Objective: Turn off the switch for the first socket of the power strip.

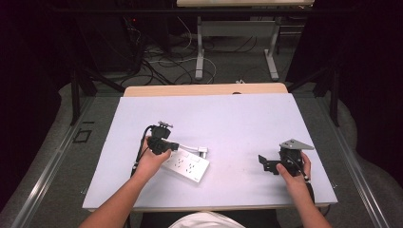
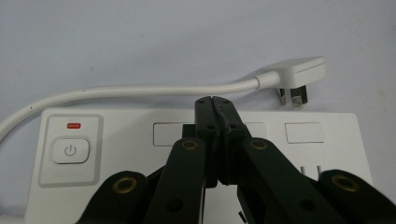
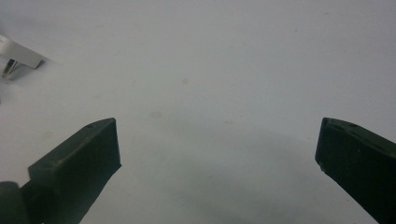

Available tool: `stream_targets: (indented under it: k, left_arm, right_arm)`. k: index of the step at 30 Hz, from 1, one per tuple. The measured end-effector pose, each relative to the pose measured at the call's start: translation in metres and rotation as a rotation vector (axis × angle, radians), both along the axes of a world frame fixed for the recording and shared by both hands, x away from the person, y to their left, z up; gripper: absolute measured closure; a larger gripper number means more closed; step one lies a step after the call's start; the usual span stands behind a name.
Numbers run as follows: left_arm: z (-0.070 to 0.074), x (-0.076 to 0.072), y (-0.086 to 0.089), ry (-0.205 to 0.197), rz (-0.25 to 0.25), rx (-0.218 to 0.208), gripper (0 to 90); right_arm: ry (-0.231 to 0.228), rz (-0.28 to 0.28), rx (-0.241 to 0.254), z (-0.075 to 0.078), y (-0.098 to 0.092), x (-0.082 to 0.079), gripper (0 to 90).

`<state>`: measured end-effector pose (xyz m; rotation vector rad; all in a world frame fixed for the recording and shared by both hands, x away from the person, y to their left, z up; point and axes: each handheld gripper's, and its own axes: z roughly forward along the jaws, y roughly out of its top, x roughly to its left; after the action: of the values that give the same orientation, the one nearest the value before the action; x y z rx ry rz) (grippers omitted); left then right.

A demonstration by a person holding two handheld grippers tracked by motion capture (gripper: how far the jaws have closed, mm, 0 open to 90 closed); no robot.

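A white power strip lies on the table at the left, its white cable curving round to a flat white plug that rests on the table beside it. The strip has a power button with a red indicator above it. My left gripper is shut with nothing between its jaws and hovers over the strip's middle; in the high view the left gripper sits at the strip's near-left end. My right gripper is wide open over bare table; the high view has it at the right, pointing left.
The table has a pale lilac surface with a wooden strip along its far edge. Beyond it are table legs and loose cables on the floor. The plug's corner appears at the top left of the right gripper view.
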<state>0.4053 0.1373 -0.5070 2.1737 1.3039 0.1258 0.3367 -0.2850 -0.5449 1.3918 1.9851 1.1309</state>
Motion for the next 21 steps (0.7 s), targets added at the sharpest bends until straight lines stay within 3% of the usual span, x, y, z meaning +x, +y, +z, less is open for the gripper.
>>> stream_targets:
  k: [12, 21]
  left_arm:
    - [-0.0048, 0.0047, -0.0012, 0.015, 0.001, 0.031, 90.0]
    - [-0.008, 0.006, -0.002, 0.021, 0.003, 0.031, 90.0]
  right_arm:
    - [-0.001, 0.002, 0.004, 0.0001, -0.0014, 0.0001, 0.0]
    - [-0.001, 0.006, 0.001, -0.0001, -0.0021, 0.0005, 0.0]
